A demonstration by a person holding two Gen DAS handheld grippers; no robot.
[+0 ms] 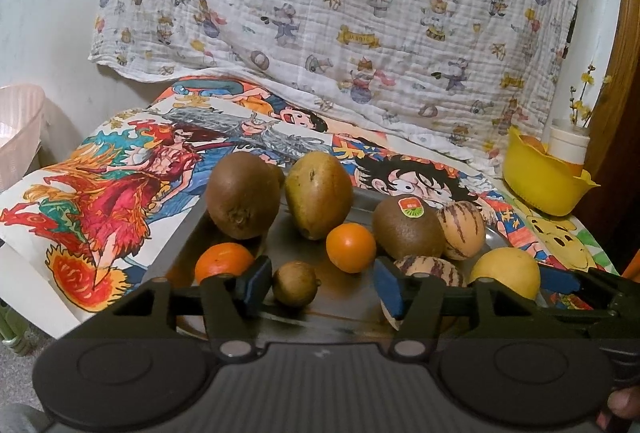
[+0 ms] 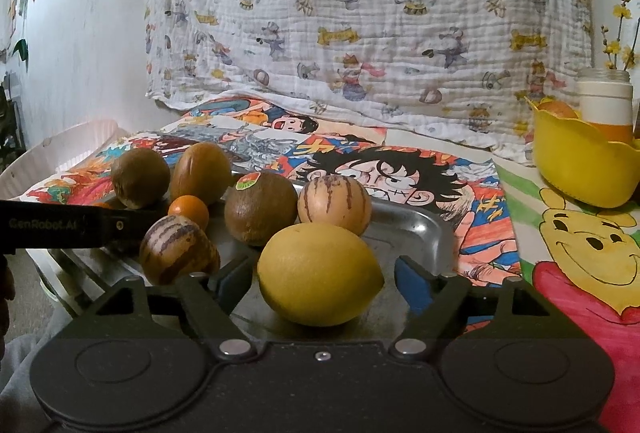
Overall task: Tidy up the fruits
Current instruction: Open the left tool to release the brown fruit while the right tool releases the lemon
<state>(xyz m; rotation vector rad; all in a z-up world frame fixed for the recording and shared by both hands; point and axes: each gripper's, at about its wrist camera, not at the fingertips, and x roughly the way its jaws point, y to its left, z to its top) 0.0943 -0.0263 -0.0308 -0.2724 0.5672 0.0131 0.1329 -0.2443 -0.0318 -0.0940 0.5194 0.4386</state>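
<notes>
Right gripper [image 2: 324, 285] fingers apart around lemon [image 2: 318, 275], metal tray [image 2: 416, 229]

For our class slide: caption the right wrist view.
Open right gripper around a yellow lemon on the metal tray.

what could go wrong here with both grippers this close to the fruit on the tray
1. The right gripper stands open around the lemon; its rounded skin may squirt out from between the pads when they close.
2. The left gripper is open with a small greenish-brown fruit near one pad and a striped fruit behind the other; closing may nudge either across the metal tray.
3. The two grippers sit close together and may bump.
</notes>
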